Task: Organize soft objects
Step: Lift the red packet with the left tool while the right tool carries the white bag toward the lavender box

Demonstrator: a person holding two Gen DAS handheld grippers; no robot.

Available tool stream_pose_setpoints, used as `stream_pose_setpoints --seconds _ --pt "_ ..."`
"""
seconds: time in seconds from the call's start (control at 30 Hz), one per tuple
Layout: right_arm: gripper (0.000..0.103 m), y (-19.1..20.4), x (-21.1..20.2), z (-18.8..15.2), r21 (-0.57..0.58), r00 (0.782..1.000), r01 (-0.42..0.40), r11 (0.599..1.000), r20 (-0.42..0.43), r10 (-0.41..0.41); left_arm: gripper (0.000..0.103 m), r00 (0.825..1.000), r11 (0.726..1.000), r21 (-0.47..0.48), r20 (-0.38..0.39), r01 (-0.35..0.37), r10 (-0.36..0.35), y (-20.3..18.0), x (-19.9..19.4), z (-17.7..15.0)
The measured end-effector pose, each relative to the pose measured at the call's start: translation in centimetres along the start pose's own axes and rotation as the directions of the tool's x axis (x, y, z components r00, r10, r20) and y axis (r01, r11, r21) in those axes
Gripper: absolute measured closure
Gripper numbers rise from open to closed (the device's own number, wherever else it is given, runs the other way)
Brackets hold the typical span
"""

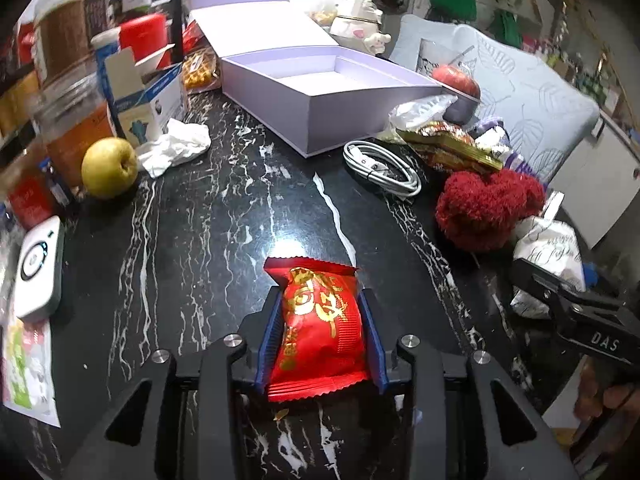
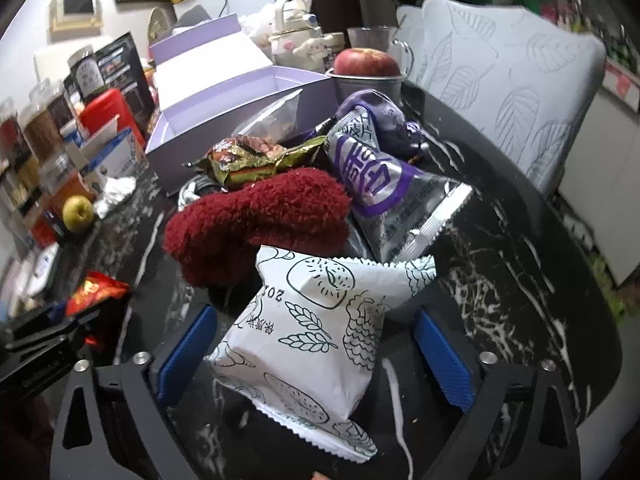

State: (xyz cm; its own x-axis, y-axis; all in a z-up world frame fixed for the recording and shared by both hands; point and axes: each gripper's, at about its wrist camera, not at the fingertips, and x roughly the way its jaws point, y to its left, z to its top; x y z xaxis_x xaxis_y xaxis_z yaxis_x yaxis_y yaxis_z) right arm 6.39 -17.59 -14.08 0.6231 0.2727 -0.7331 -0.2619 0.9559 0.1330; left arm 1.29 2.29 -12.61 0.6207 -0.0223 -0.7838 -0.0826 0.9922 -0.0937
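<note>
Left gripper [image 1: 320,308]: clamped on the red snack packet [image 1: 320,332], blue pads pressed into both its long sides, packet low over the black marble table [image 1: 208,240].
Far left of table: yellow-green apple [image 1: 110,168] beside a crumpled white tissue [image 1: 174,148]; white device [image 1: 38,268] near the edge.
Centre back: open lavender box [image 1: 320,88], lid flipped behind, inside bare.
Right of box: coiled white cable [image 1: 382,164], then a red fuzzy plush [image 1: 488,208] near the table's right rim.
Right gripper [image 2: 316,340]: jaws wide, blue pads standing clear on either side of the white printed packet [image 2: 304,336], which lies on the table between them.
Behind white packet: red plush touching its far edge; silver-and-purple packet [image 2: 384,188] just right of the plush; gold-green wrapper [image 2: 256,160] behind.
Rear right: red apple [image 2: 366,62] sitting in a grey cup [image 2: 366,86].
</note>
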Motion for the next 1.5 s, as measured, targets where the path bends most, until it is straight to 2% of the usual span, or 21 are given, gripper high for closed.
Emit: stream_pose_setpoints --seconds 0.17,0.23,0.33,0.5,0.7,0.87,0.93,1.2,1.37,1.5 --pt "0.018 0.7 -0.1 -0.4 -0.043 1.0 0.011 0.999 0.011 -0.01 0.061 0.999 0.998 0.046 0.002 -0.034 0.034 -0.7 0.1 -0.1" --pt "0.033 0.5 -0.5 -0.5 -0.032 1.0 0.007 0.999 0.022 -0.006 0.062 1.0 0.999 0.033 0.015 -0.026 0.026 -0.4 0.0 -0.2" --pt "0.042 0.3 -0.9 -0.9 -0.028 0.999 0.015 0.999 0.031 -0.014 0.063 0.999 0.999 0.029 0.035 -0.017 0.016 -0.2 -0.2 -0.5" --pt "0.046 0.0 -1.7 -1.4 -0.051 0.999 -0.019 0.998 0.028 0.021 0.064 0.999 1.0 -0.002 0.036 0.006 -0.006 0.4 -0.4 -0.4" --pt "0.047 -0.3 -2.7 -2.2 -0.037 0.994 -0.111 0.993 0.019 0.112 0.065 0.998 0.999 -0.037 0.051 0.025 -0.023 1.0 -1.3 -0.6" --pt "0.047 0.2 -3.7 -2.5 -0.053 0.989 -0.141 0.989 0.035 0.143 0.065 0.996 1.0 -0.011 0.09 -0.01 0.011 0.2 -2.8 -0.5" --pt "0.048 0.3 -4.1 -2.5 -0.05 0.986 -0.163 0.985 0.037 0.165 0.066 0.995 1.0 -0.01 0.101 -0.003 0.004 0.1 -3.4 -0.4" --pt "0.048 0.7 -6.0 -2.1 -0.066 0.975 -0.207 0.976 0.071 0.211 0.066 0.985 1.0 0.01 0.171 0.015 -0.016 -0.9 -5.9 1.2" --pt "0.048 0.9 -7.2 -0.9 -0.097 0.966 -0.228 0.969 0.1 0.238 0.066 0.971 0.999 0.029 0.236 0.022 -0.029 -1.6 -7.7 3.1" --pt "0.048 1.1 -7.9 0.6 -0.113 0.959 -0.241 0.964 0.126 0.255 0.066 0.965 0.998 0.043 0.255 0.047 -0.056 -1.8 -8.6 4.7"
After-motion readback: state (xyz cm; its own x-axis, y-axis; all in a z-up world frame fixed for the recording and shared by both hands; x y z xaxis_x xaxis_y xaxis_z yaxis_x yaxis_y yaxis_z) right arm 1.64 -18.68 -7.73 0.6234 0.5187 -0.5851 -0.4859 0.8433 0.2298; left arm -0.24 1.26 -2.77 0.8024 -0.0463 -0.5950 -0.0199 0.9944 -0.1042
